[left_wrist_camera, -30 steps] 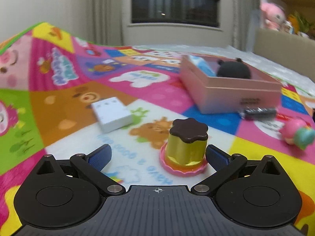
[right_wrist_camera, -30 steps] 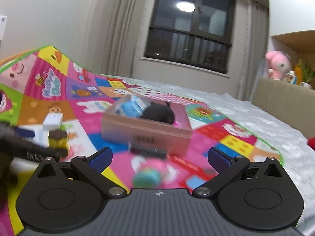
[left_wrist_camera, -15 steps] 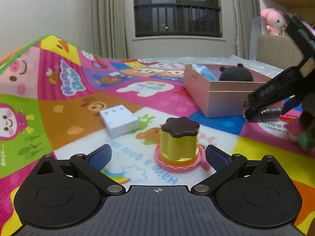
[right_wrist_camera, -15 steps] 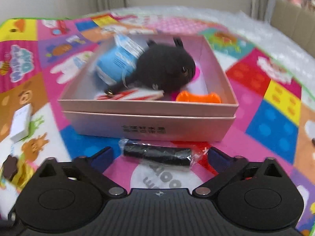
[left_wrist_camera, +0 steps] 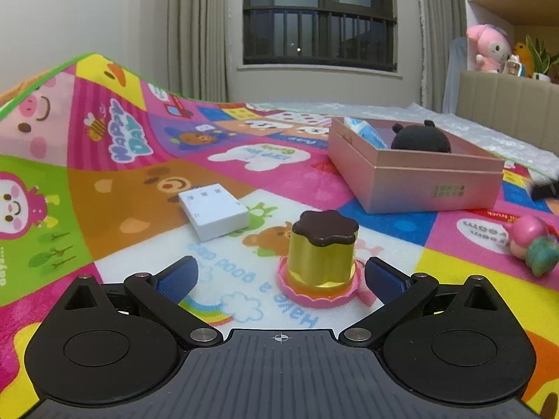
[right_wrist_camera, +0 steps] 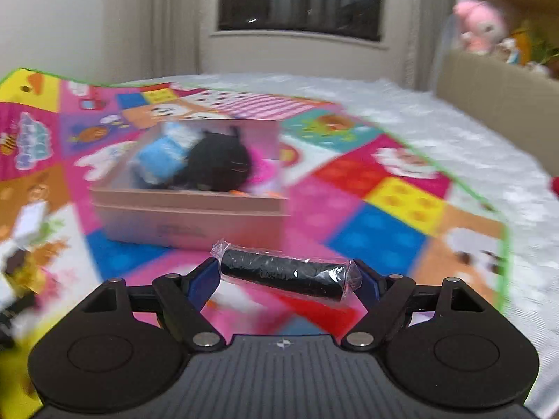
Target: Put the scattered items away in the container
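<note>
Now my right gripper point(right_wrist_camera: 284, 274), jaws just closing, clamps the wrapped black roll point(right_wrist_camera: 284, 274) before the pink box point(right_wrist_camera: 188, 216), whose blurred contents I can't identify. My left gripper point(left_wrist_camera: 279, 276) gapes around the pudding toy point(left_wrist_camera: 323, 255), untouched

both wrist views sit low over the play mat point(left_wrist_camera: 104, 181), facing the window point(left_wrist_camera: 319, 17). both share the pink box point(left_wrist_camera: 412, 181), seen nearer from the right wrist.
</note>
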